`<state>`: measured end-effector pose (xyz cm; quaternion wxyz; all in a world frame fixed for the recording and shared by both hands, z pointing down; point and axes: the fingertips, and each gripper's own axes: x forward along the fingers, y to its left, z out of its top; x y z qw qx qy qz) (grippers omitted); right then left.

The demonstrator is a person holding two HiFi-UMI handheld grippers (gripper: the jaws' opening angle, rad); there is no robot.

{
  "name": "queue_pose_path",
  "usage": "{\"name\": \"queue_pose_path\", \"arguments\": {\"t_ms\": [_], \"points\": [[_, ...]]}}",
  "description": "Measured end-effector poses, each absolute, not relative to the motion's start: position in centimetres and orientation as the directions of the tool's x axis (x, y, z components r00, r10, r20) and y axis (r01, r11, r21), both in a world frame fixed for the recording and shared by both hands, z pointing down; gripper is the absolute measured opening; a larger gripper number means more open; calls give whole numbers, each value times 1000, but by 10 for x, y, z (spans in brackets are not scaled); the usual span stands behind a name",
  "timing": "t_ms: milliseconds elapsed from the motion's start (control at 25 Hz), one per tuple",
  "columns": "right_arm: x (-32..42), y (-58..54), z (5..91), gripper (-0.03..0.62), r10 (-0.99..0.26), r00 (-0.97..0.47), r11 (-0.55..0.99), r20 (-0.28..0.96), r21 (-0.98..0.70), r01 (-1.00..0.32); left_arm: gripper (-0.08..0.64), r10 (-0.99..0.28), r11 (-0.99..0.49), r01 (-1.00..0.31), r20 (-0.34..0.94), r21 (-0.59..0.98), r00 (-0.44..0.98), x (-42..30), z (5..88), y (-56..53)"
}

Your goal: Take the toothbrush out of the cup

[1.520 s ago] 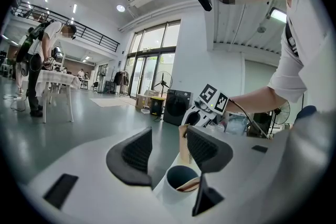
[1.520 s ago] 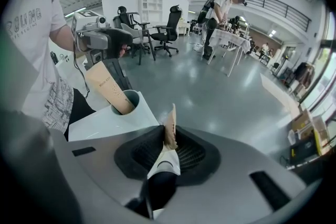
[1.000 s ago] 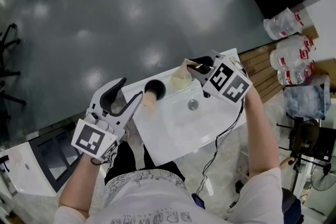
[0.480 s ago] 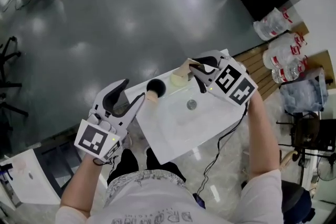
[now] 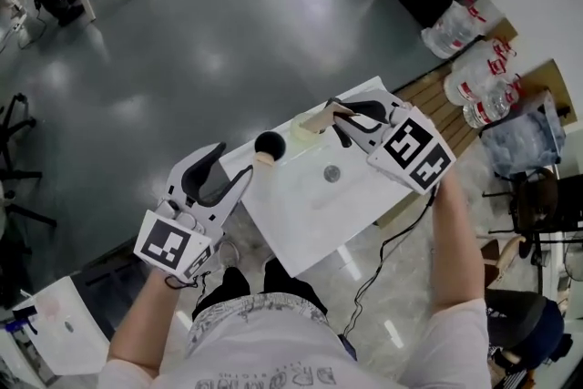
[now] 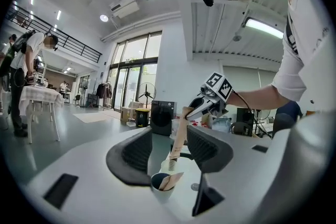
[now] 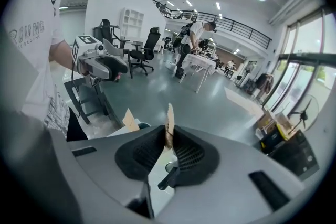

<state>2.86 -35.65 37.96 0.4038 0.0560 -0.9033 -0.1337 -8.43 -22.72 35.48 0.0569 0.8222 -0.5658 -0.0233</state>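
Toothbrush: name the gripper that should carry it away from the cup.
Right. The right gripper is shut on the toothbrush, which hangs clear of the cup. The left gripper stands open near the cup and grips nothing, so using it would probably need a handover.

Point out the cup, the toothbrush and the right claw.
cup [image 6: 161, 191], left gripper view, outer wall below the rim.
toothbrush [image 6: 178, 138], left gripper view, middle of its handle.
right claw [image 7: 167, 134], right gripper view, midway between fingertips, shut on the toothbrush.

Left hand-held gripper [image 5: 230, 161] level, agape; right hand-held gripper [image 5: 335, 114] down-tilted, clamped.
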Motion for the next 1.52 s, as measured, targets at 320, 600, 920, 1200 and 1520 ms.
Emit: {"name": "queue_pose_path", "arguments": {"t_ms": [320,600,920,1200,1520], "points": [[55,-335,371,60,-280,-702,956,655,258,-140,227,-904,-420,-901,43,106,426,-73,355,-213],[77,-314,368,60,-344,-730,939,591,221,-264,227,-872,-480,-872,54,97,486,-62,358,-208],[106,-298,379,60,-403,-738,908,542,139,-395,227,-842,-530,-842,61,97,536,-51,360,-206],[123,-280,386,58,-463,-736,872,494,109,-476,227,-827,-550,-829,72,102,558,-47,365,-207],[128,-265,397,58,-515,-735,836,440,70,-544,227,-818,-556,-823,95,120,567,-48,382,-209]]}}
